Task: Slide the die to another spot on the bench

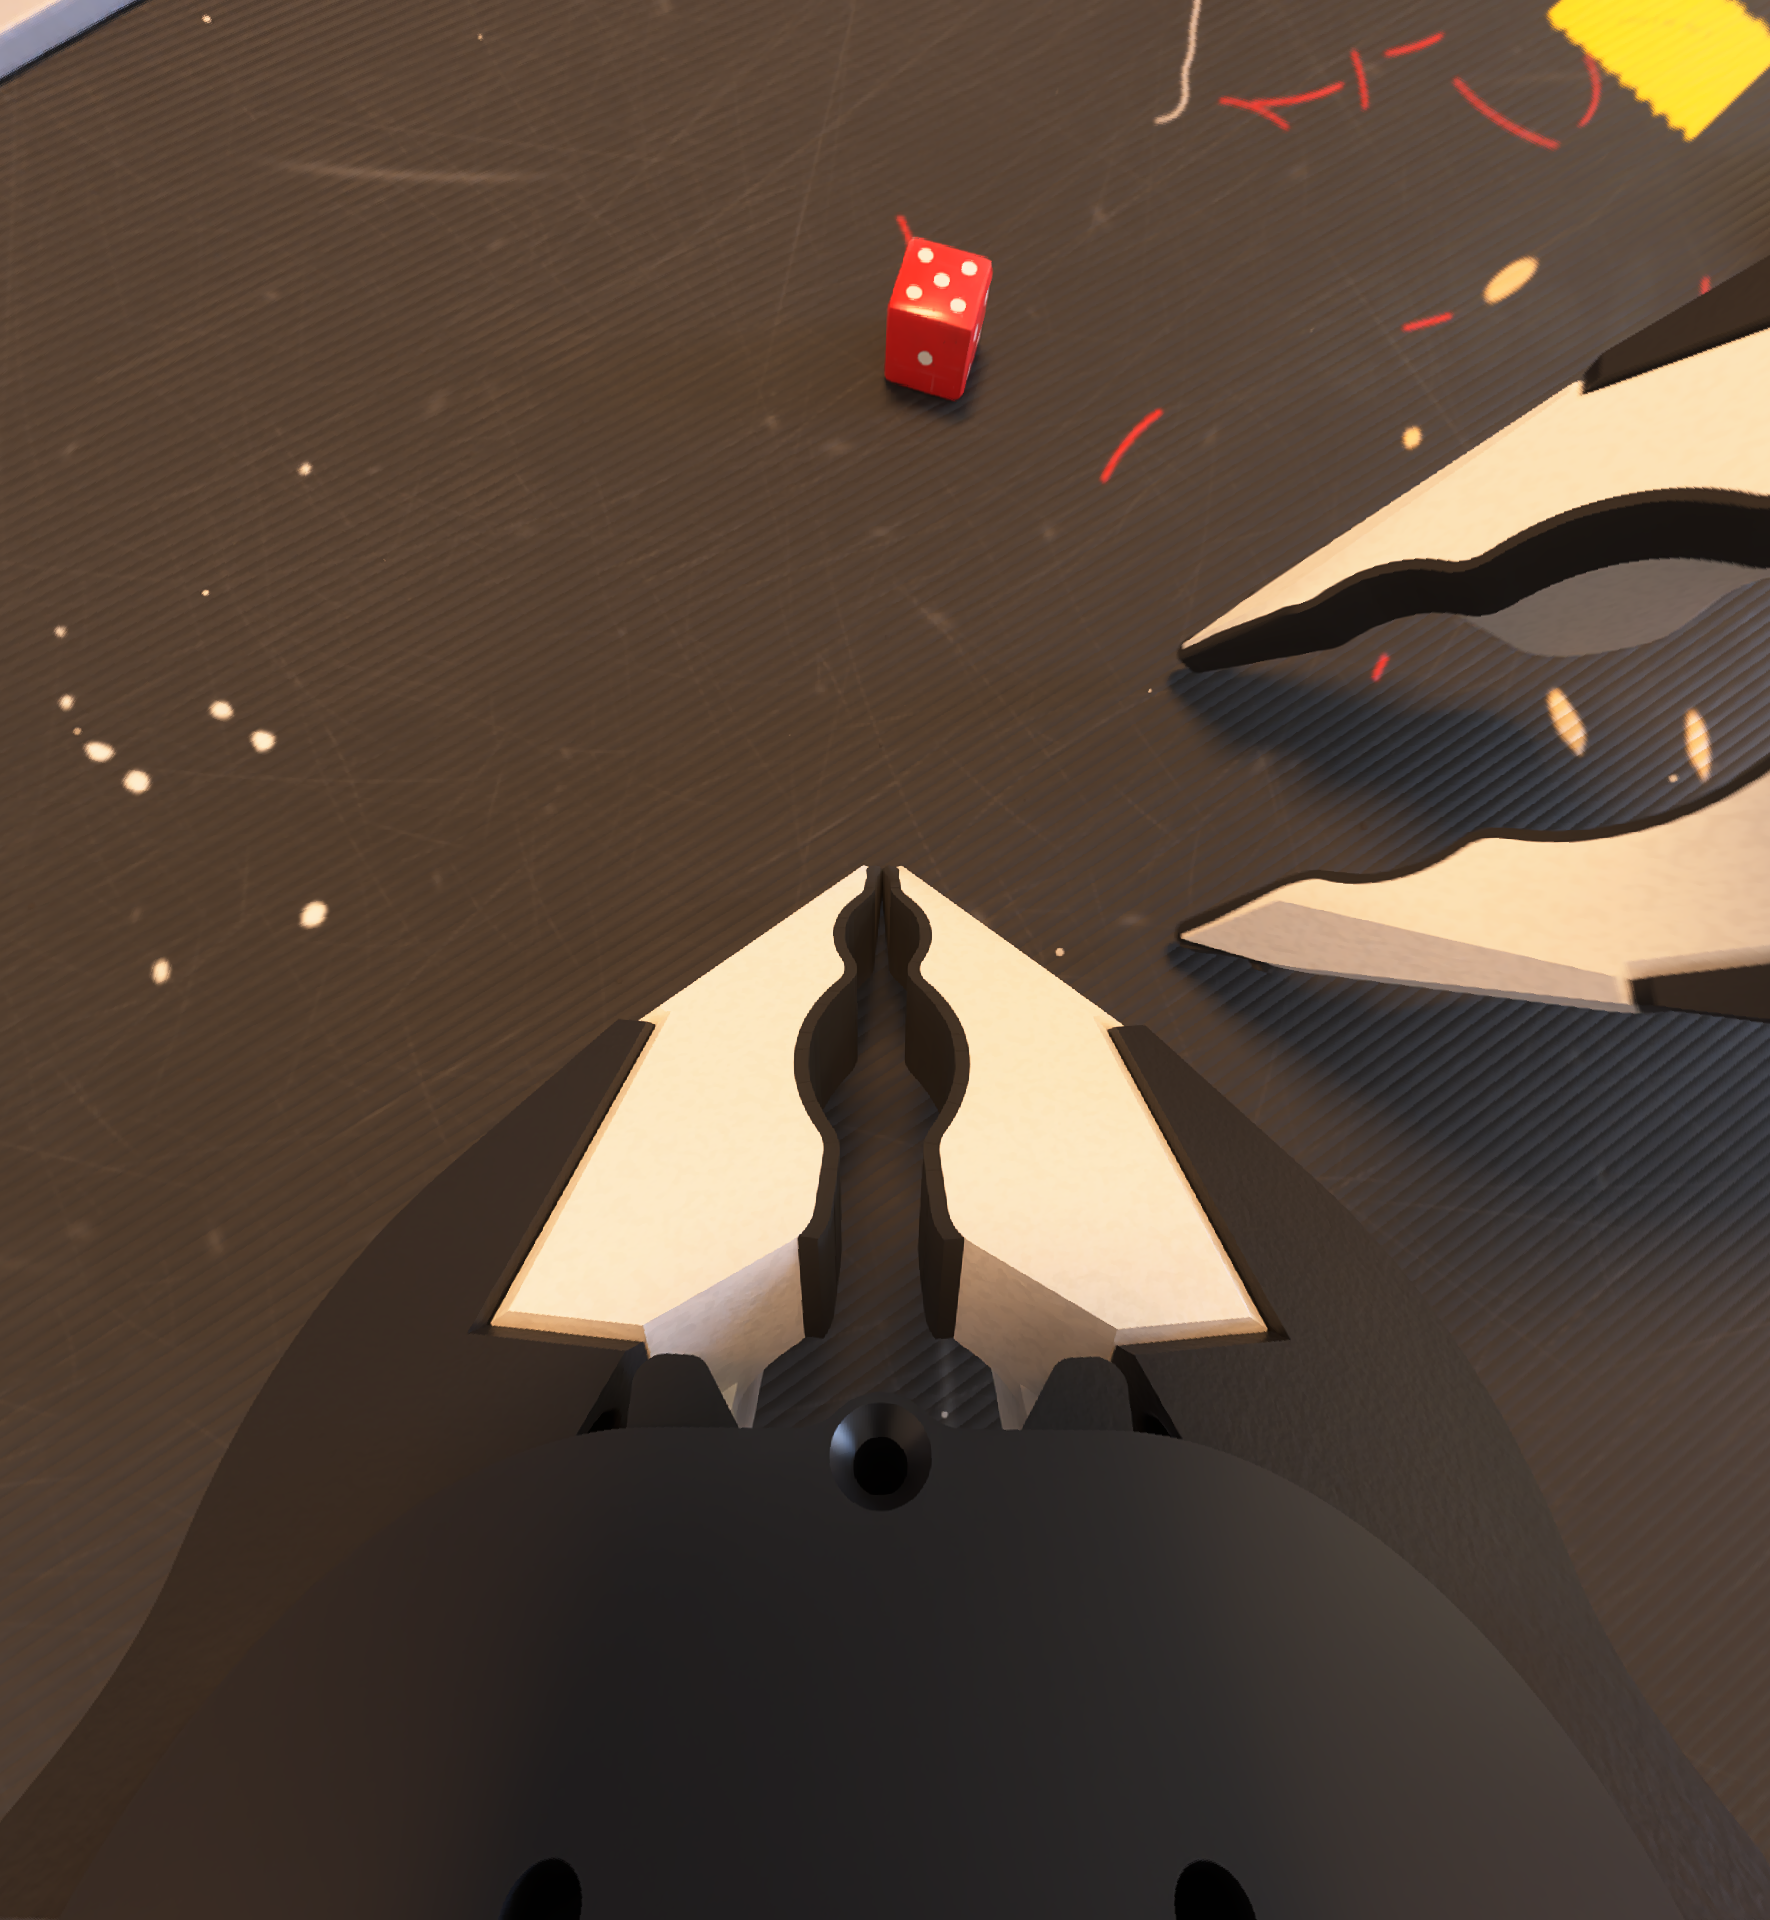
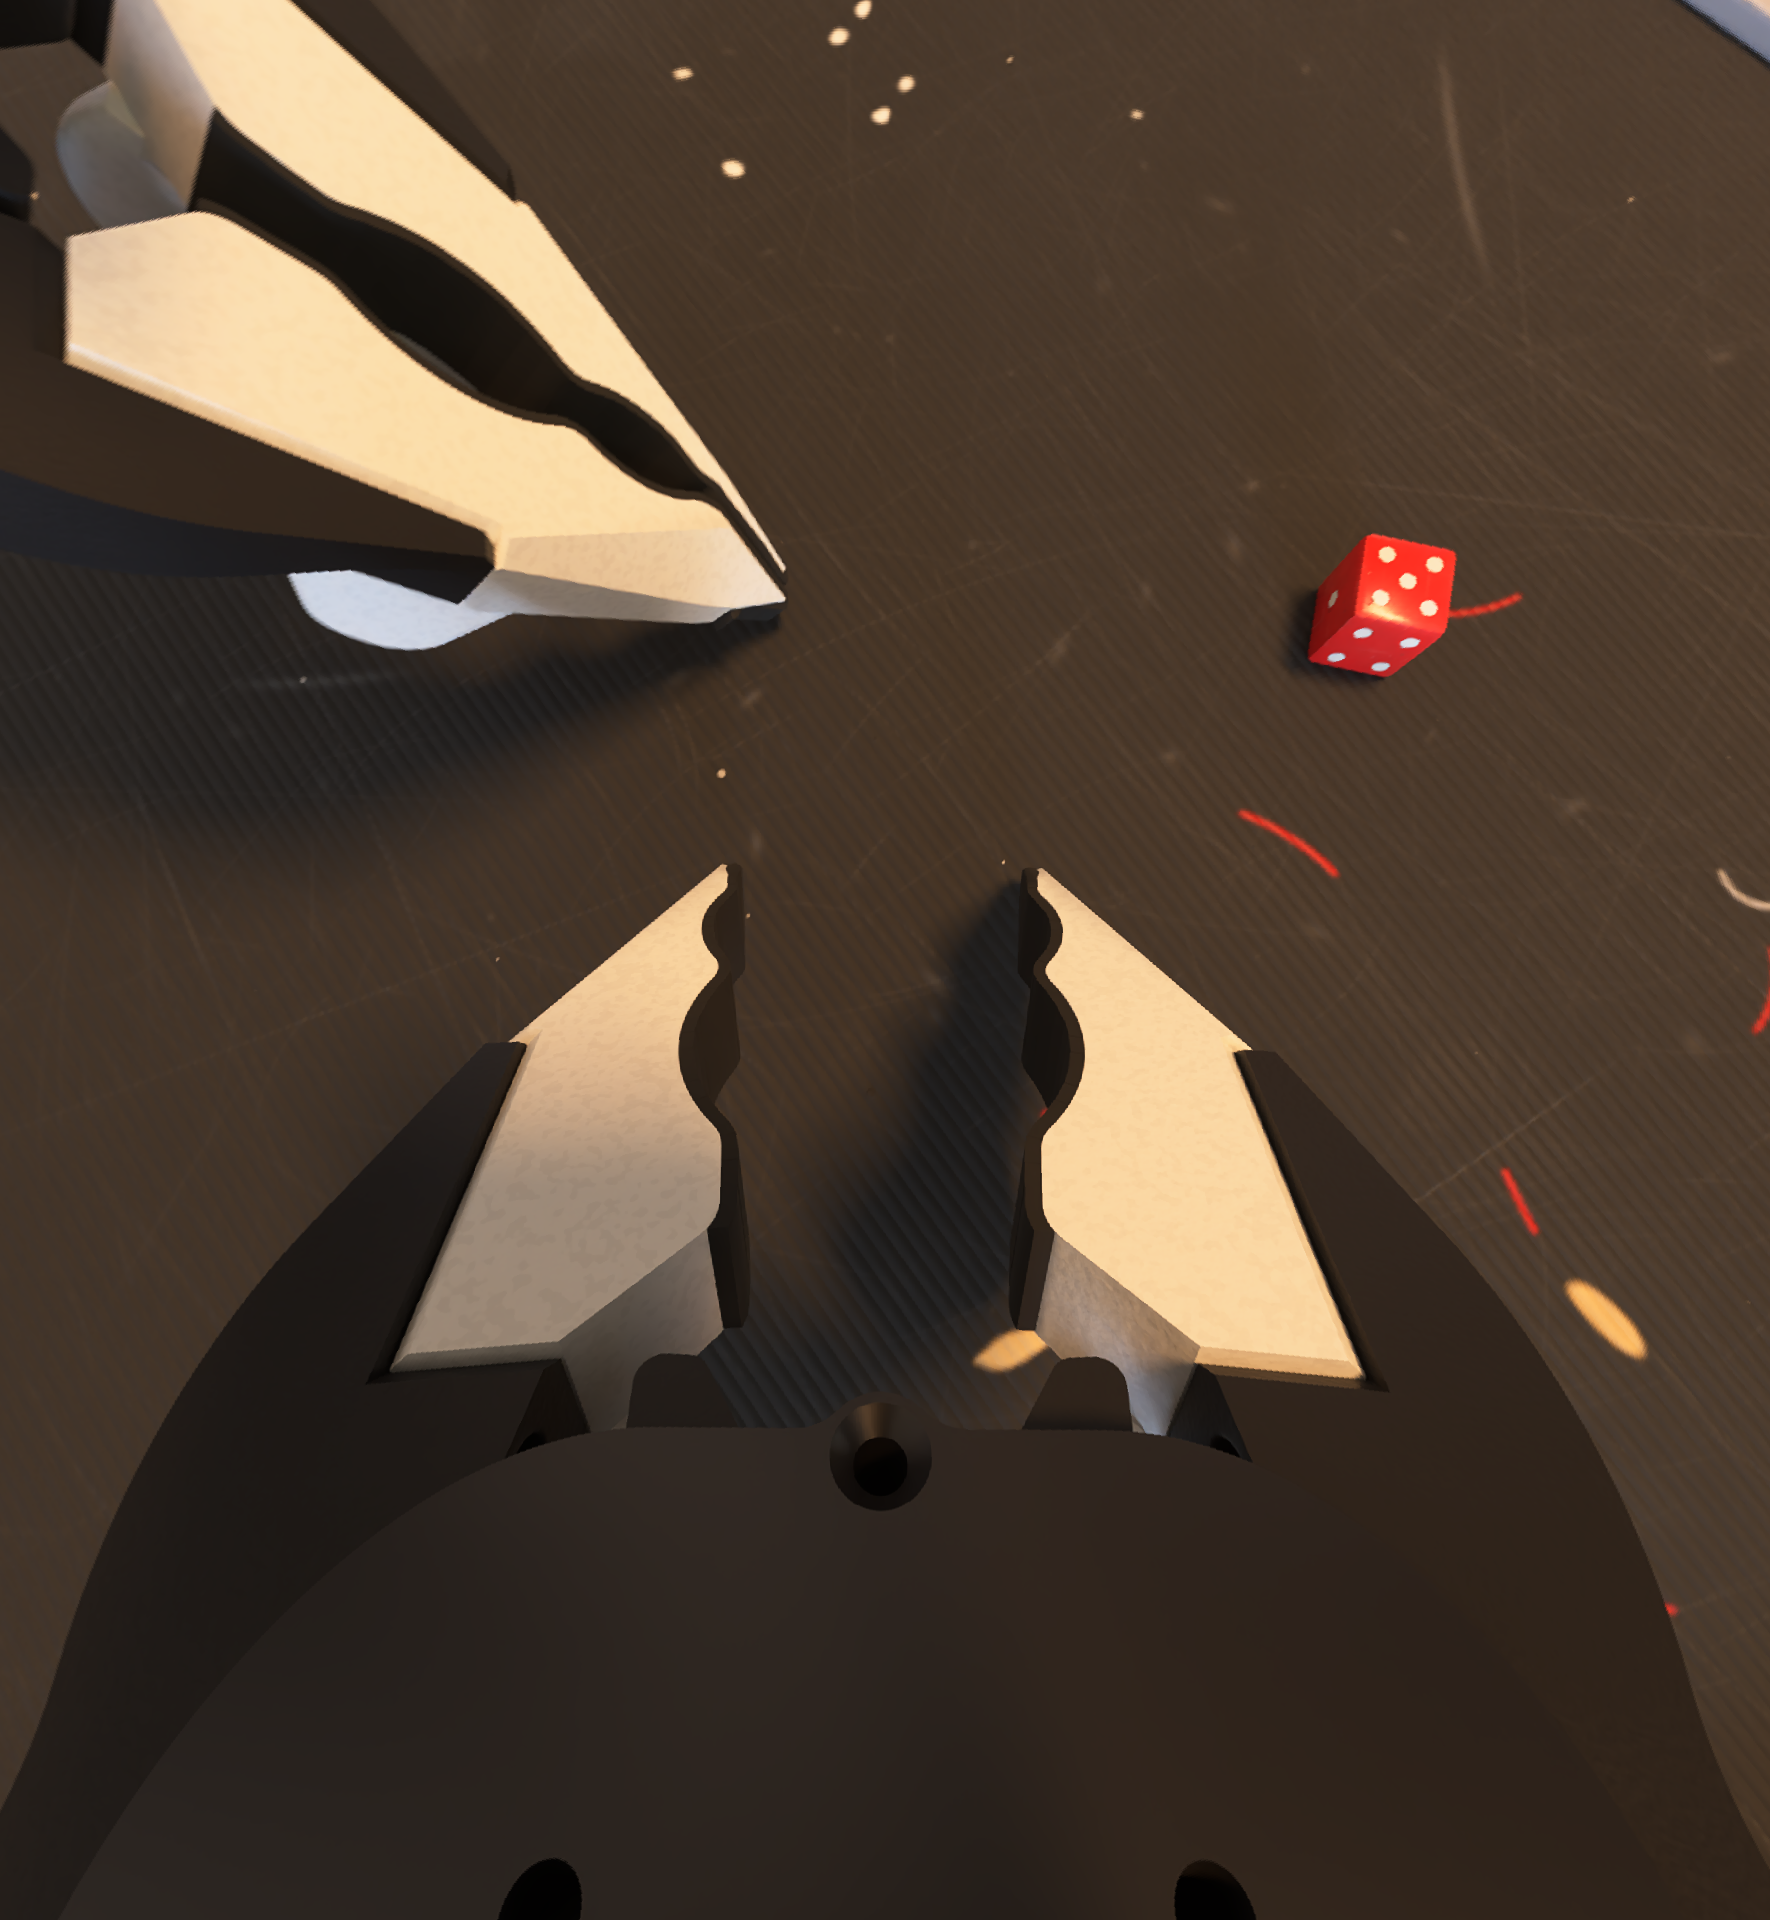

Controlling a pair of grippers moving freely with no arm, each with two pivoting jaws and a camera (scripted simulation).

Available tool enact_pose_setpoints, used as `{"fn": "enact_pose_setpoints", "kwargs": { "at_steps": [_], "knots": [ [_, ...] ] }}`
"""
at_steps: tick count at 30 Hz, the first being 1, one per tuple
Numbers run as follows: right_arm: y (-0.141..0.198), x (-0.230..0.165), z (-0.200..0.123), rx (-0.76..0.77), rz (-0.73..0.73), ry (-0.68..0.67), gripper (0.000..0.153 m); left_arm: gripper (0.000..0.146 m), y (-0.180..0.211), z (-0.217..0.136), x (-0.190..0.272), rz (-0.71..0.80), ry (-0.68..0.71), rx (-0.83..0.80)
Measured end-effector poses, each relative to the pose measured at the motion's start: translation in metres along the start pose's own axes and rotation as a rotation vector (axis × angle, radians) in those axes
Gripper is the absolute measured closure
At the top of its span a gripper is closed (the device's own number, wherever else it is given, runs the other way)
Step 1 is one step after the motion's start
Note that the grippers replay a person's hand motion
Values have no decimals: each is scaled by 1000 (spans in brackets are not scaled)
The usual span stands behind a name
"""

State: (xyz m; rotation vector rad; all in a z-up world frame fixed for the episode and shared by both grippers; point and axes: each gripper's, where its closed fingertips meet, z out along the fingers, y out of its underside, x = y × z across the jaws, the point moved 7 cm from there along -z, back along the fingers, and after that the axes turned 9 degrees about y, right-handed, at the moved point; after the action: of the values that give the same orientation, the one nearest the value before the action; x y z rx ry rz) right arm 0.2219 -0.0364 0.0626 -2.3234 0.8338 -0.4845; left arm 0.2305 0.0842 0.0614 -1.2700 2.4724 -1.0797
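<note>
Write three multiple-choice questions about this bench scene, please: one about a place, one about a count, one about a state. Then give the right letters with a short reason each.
1. In the left wrist view, where is the small red cube die with white pips?
A. ahead of the left gripper's tips, apart from them
B. between the jaws
C. on the yellow patch

2. How many pips are on the die's top face?
A. two
B. five
C. six

3. How do the two grippers stand?
A. both shut
B. left open, right shut
C. left shut, right open

Answers
1 A: the die sits alone on the dark scratched bench top, well beyond the left gripper.
2 B: five white pips show on top in both views.
3 C: the left jaws meet at the tips, while the right gripper shows bare bench between its jaws.
</note>
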Motion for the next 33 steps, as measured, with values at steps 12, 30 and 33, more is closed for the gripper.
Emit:
{"fn": "enact_pose_setpoints", "kwargs": {
  "at_steps": [12, 30, 33],
  "knots": [
    [-36, 22, 37, 14, 17, 92, 104, 139, -10, -67, 9, -83, 51, 175],
    [-32, 42, 12, 4, 111, 55, 90, 84, 8, -156, -171, -149, -303, -98],
    [1, 39, -12, -19, 188, 113, 102, 72, 13, -134, -184, -191, -242, -162]
  ]
}}
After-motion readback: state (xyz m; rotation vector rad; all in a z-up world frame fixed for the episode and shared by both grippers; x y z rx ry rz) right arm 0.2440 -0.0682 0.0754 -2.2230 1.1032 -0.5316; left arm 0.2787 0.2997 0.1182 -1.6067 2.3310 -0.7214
